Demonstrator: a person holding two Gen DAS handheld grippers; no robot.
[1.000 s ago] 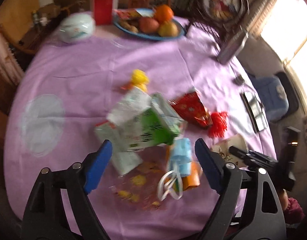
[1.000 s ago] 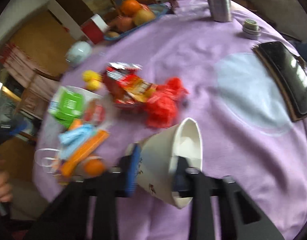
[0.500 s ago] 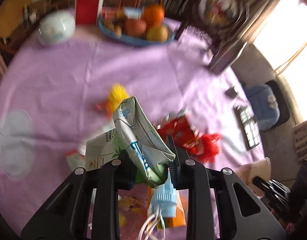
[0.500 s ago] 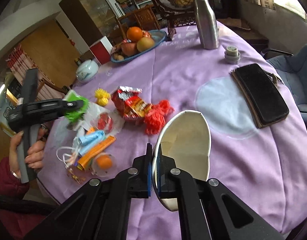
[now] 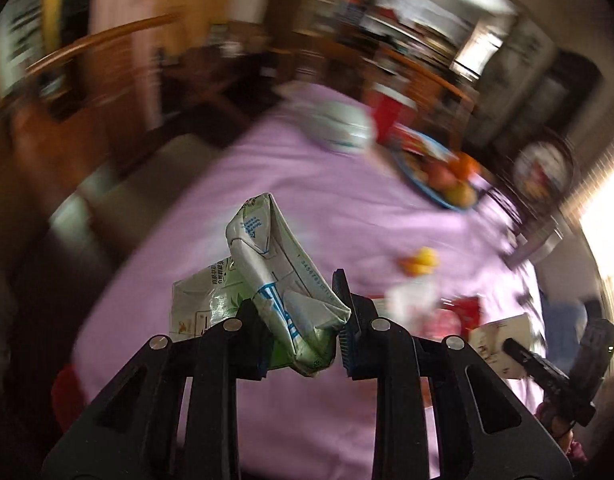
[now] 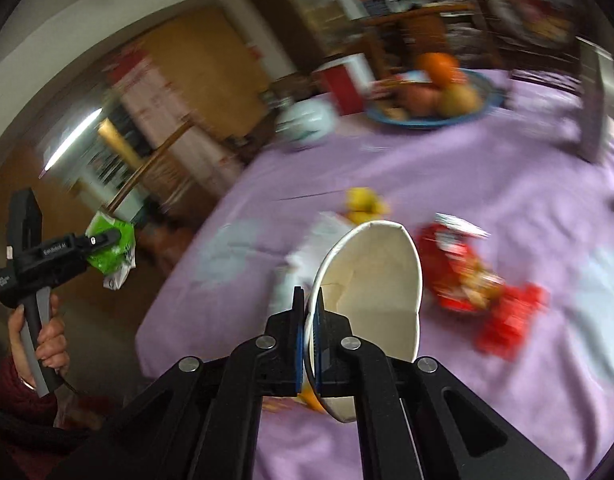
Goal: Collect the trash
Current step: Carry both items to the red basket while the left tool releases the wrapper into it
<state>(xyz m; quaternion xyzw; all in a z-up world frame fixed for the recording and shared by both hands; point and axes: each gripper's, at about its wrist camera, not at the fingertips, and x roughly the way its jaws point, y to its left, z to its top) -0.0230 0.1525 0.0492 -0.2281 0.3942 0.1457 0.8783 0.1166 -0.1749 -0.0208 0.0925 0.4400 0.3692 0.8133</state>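
My left gripper (image 5: 303, 332) is shut on a crumpled green and white carton (image 5: 275, 280) and holds it up off the purple table (image 5: 307, 208). It also shows in the right wrist view (image 6: 107, 248), out past the table's left edge. My right gripper (image 6: 309, 320) is shut on the rim of a squashed white paper cup (image 6: 371, 300), held above the table. A red snack wrapper (image 6: 455, 264), a red crumpled scrap (image 6: 507, 320) and a yellow scrap (image 6: 363, 204) lie on the cloth.
A blue fruit plate (image 6: 427, 100), a red box (image 6: 343, 80), a pale lidded pot (image 6: 307, 124) and a steel bottle (image 6: 595, 112) stand at the table's far side. Wooden chairs (image 6: 155, 172) and cabinets surround the table. Both views are motion-blurred.
My left gripper closed on the carton, lifted it and swung it left off the table. My right gripper pinched the cup's rim, raised it and turned left.
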